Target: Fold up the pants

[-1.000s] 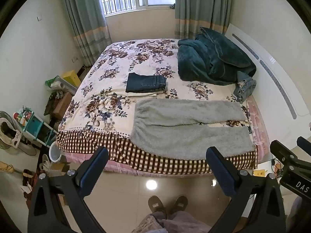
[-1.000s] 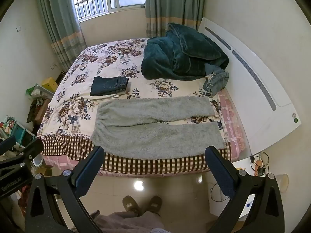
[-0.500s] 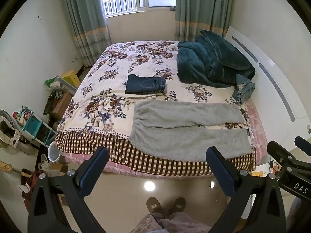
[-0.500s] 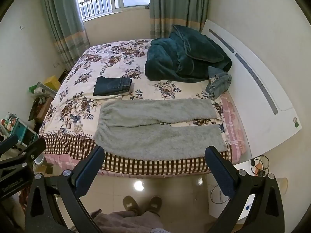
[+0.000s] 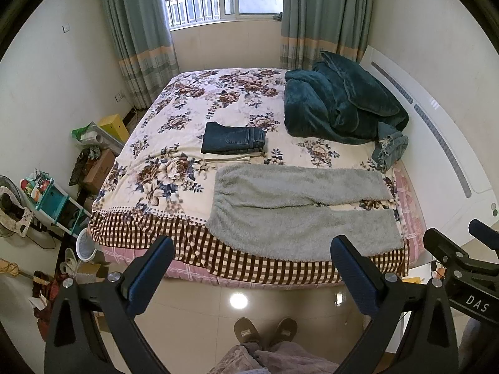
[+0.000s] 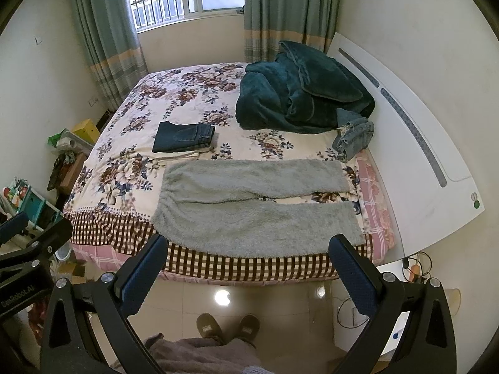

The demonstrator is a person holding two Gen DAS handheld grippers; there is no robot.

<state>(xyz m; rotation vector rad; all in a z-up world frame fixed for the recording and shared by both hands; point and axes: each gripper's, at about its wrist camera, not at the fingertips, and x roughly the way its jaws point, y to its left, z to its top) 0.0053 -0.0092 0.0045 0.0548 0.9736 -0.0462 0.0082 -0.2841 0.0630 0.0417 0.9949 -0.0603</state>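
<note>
Grey fleece pants (image 5: 299,208) lie spread flat along the near edge of the bed, waistband to the left, two legs running right; they also show in the right wrist view (image 6: 255,208). My left gripper (image 5: 252,268) is open and empty, held high above the floor in front of the bed. My right gripper (image 6: 249,265) is open and empty too, beside the left one and equally far from the pants.
Folded dark jeans (image 5: 234,138) sit on a folded beige garment mid-bed. A teal blanket (image 5: 336,103) and crumpled denim (image 5: 389,149) lie by the white headboard (image 5: 443,143). Shelves and clutter (image 5: 46,199) stand left of the bed. My slippered feet (image 5: 265,330) are on the tiled floor.
Both grippers have drifted slightly back and up, so the bed sits a little lower and farther in view. Jaws stay open. The pants have not moved.
</note>
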